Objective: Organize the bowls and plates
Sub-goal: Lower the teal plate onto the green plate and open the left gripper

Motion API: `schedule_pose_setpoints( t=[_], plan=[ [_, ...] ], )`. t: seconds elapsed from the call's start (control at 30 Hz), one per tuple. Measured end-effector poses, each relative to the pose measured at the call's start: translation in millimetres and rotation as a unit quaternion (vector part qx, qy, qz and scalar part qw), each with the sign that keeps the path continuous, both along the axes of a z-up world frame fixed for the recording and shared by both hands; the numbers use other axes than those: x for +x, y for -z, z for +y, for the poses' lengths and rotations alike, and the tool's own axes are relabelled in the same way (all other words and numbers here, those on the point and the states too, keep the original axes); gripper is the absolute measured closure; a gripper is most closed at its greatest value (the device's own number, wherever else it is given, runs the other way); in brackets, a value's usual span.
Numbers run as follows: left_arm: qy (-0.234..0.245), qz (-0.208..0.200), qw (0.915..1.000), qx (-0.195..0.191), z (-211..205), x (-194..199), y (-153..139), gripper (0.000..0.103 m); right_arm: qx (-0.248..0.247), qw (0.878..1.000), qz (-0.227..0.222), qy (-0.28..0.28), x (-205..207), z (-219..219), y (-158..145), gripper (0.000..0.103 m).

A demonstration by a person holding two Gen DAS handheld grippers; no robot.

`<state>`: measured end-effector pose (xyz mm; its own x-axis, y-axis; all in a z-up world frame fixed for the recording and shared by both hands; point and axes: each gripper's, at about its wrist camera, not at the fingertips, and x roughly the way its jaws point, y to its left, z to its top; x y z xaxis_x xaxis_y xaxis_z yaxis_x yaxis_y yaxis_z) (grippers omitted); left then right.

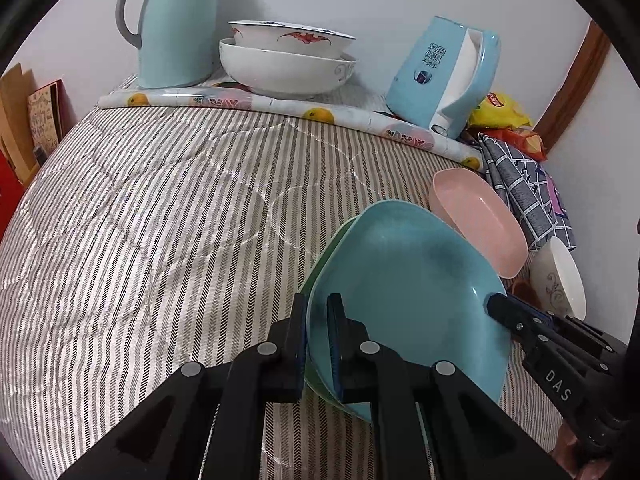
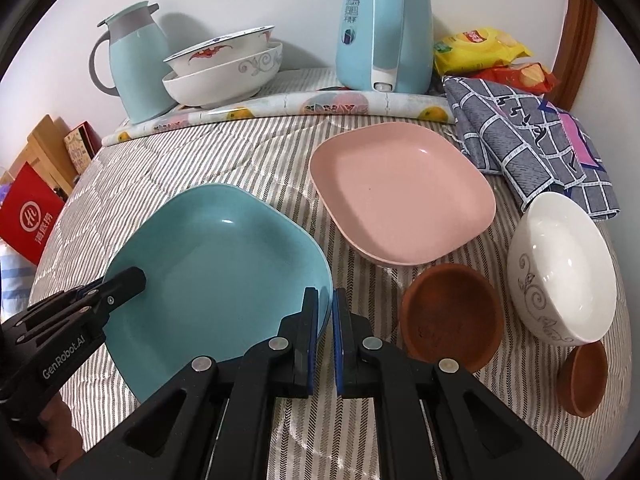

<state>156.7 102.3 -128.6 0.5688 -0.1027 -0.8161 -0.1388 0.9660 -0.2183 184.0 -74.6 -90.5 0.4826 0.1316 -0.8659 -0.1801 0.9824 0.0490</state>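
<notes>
Left wrist view: the left claw (image 1: 318, 332) is clamped on the near rim of the blue plate (image 1: 404, 280) and the green plate (image 1: 316, 272) nested beneath it, both just above the striped bed (image 1: 160, 220). The right claw (image 2: 323, 320) pinches the blue plate's opposite rim. I'd keep both hands level while setting the pair down. Only the right wrist view shows the pink plate (image 2: 400, 196) ahead and the brown bowl (image 2: 452, 316) to the right.
</notes>
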Motion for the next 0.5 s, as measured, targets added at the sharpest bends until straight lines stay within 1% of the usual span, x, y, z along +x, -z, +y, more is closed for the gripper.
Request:
schedule_pose_setpoints(
  t=[0.17,0.23,0.27,0.3,0.33,0.37,0.4,0.5],
  plan=[
    [0.004,-0.002,1.0000,0.001,0.4,-0.5,-1.4,0.092,-0.011,1.000,0.001,-0.006,1.3,4.0,3.7,0.092],
    [0.010,0.000,0.9999,-0.002,-0.1,-0.2,-2.1,0.084,-0.007,1.000,0.003,-0.005,2.2,3.5,3.1,0.092],
    [0.017,-0.001,0.9998,-0.006,-1.0,-0.6,-3.3,0.074,-0.002,1.000,0.004,-0.004,2.3,2.6,2.2,0.087],
    [0.017,-0.003,0.9998,-0.004,-1.3,-1.3,-4.6,0.064,0.001,1.000,0.004,-0.002,2.4,2.7,1.4,0.080],
    [0.016,-0.005,0.9999,0.001,-2.0,-2.0,-6.0,0.059,0.004,1.000,0.004,0.000,2.4,2.2,-0.2,0.076],
    [0.012,-0.009,0.9998,0.010,-3.3,-3.0,-8.5,0.052,0.004,1.000,0.000,-0.001,1.1,2.3,-2.7,0.067],
    [0.012,-0.012,0.9998,0.012,-4.1,-3.7,-10.0,0.051,0.001,1.000,-0.006,-0.004,-1.0,3.0,-5.7,0.060],
    [0.016,-0.015,0.9997,0.011,-6.0,-4.1,-14.0,0.048,-0.008,1.000,-0.016,-0.010,-4.8,4.2,-12.3,0.055]
  ],
)
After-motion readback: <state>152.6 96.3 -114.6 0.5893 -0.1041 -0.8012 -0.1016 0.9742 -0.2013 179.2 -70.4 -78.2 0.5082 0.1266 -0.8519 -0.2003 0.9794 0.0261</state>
